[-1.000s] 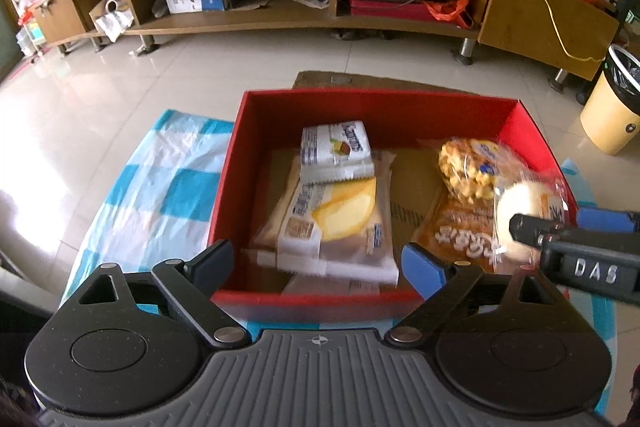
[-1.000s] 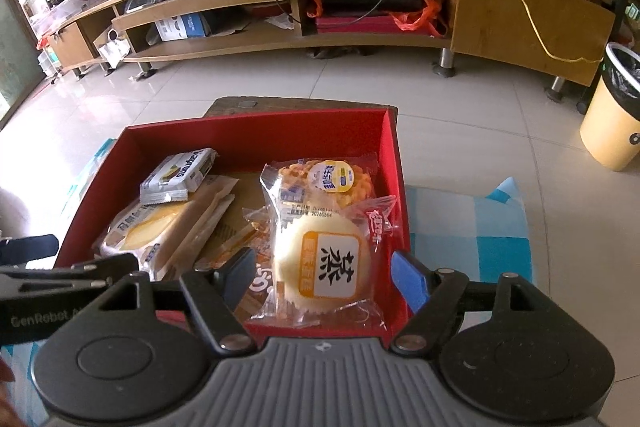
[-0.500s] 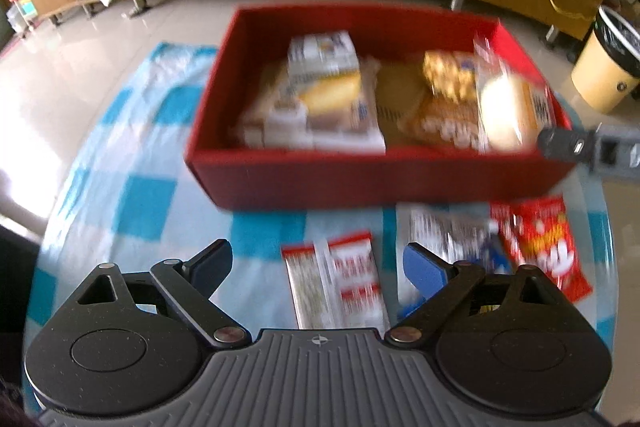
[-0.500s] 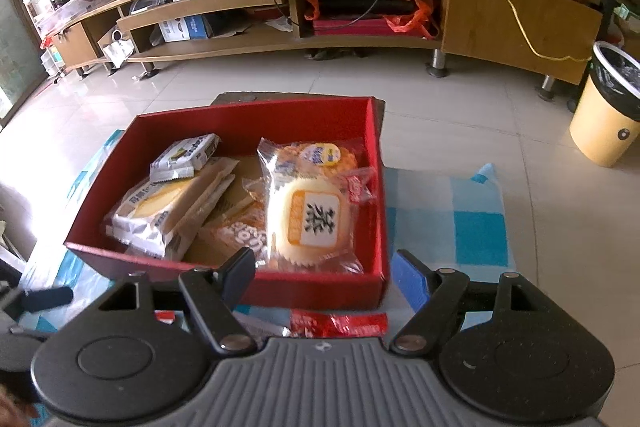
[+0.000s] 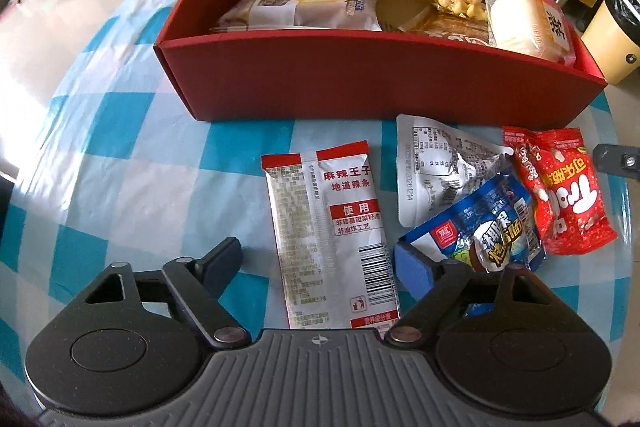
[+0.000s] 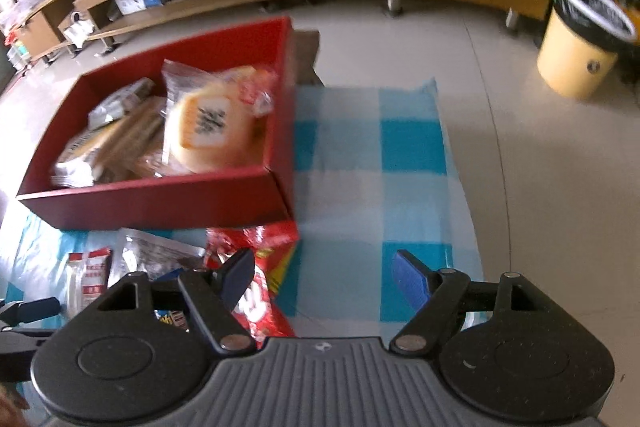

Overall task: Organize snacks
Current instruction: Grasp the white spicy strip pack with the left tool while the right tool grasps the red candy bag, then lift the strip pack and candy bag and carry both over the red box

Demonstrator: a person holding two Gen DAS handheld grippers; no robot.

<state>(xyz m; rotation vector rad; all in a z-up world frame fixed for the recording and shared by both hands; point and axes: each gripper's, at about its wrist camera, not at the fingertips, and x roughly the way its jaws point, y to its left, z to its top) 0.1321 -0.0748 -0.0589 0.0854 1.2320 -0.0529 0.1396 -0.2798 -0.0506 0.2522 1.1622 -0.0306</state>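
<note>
four loose snack packets lie on the blue checked cloth [image 5: 120, 155] just in front of the red box [image 5: 360, 67]: a white-and-red packet [image 5: 332, 235], a silver packet [image 5: 436, 167], a blue packet [image 5: 492, 227] and a red packet [image 5: 568, 195]. the left gripper [image 5: 318, 259] has just been closing, its fingers apart with the white-and-red packet between them, unpressed. the right gripper [image 6: 324, 275] stands apart over the cloth beside the red packet. more snacks fill the box.
</note>
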